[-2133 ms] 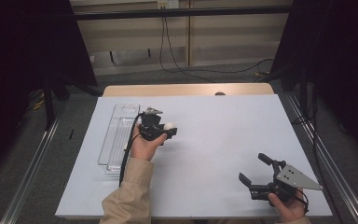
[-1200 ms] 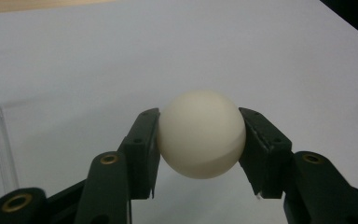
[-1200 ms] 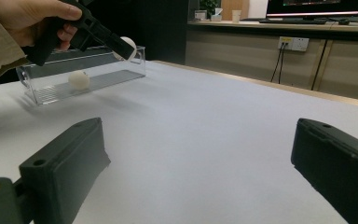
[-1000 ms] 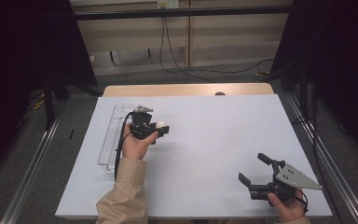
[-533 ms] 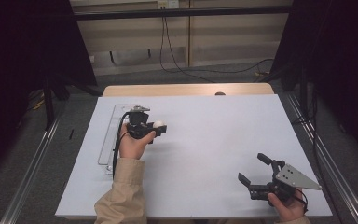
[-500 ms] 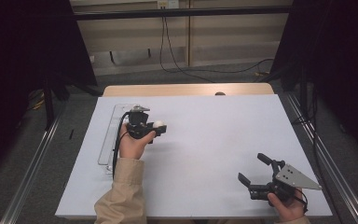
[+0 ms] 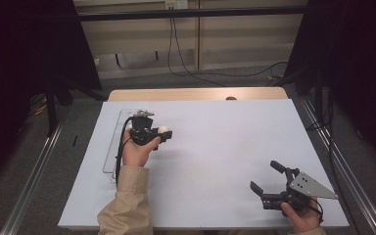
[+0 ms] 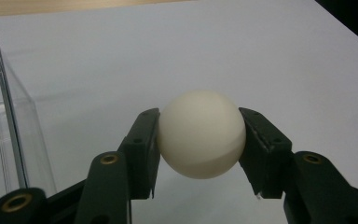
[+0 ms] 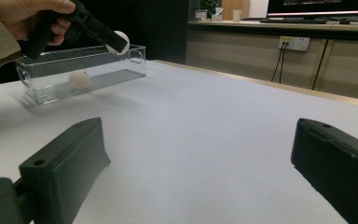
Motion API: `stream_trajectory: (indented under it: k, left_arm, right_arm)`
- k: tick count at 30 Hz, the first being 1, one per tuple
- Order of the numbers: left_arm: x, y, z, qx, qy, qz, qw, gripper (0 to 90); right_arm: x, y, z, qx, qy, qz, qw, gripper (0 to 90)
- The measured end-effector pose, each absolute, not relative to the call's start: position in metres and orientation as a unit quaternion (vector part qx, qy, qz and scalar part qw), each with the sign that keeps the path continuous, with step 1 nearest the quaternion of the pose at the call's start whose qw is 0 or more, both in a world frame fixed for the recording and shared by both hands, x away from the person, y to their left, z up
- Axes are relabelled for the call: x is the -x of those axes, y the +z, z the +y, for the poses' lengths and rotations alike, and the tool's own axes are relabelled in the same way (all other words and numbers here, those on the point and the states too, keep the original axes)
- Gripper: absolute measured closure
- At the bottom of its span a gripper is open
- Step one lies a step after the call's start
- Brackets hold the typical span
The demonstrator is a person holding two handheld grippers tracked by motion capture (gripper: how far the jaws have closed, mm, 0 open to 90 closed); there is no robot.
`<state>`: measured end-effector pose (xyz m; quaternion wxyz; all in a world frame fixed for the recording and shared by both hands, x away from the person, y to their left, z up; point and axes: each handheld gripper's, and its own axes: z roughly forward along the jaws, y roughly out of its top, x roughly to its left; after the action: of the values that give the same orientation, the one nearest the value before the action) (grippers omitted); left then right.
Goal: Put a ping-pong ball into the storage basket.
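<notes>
A white ball (image 8: 201,134) sits between the two black jaws of my left gripper (image 7: 162,132), which is shut on it. The ball (image 7: 164,129) hangs above the white table, just right of a long clear plastic tray (image 7: 111,152). In the right gripper view the held ball (image 9: 120,41) shows over the tray's (image 9: 46,91) near end, and a second white ball (image 9: 79,79) lies inside. My right gripper (image 7: 265,175) rests near the front right corner, open, with nothing between its jaws (image 9: 200,154).
A white sheet (image 7: 225,142) covers the table, with a wooden strip (image 7: 196,94) along the back edge and a small dark thing (image 7: 231,98) on it. Metal rails (image 7: 34,166) run down both sides. Cables lie on the floor behind.
Compared with two seconds ago, my left gripper has carried the ball a little to the left, nearer the tray. Over the last half second it hardly shifts. My right gripper has kept still.
</notes>
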<state>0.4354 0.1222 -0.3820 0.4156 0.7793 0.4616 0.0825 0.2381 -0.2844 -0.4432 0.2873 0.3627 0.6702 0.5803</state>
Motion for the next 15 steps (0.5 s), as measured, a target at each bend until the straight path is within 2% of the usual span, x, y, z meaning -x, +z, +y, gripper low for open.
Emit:
stream_trajectory:
  k: [15]
  left_arm:
    - [-0.4353,-0.3814,0.1233,-0.782,0.084,0.459,0.414,51.0]
  right_arm:
    - [-0.238,-0.4432,-0.2843,-0.363,0.58,0.671,0.287,2.4]
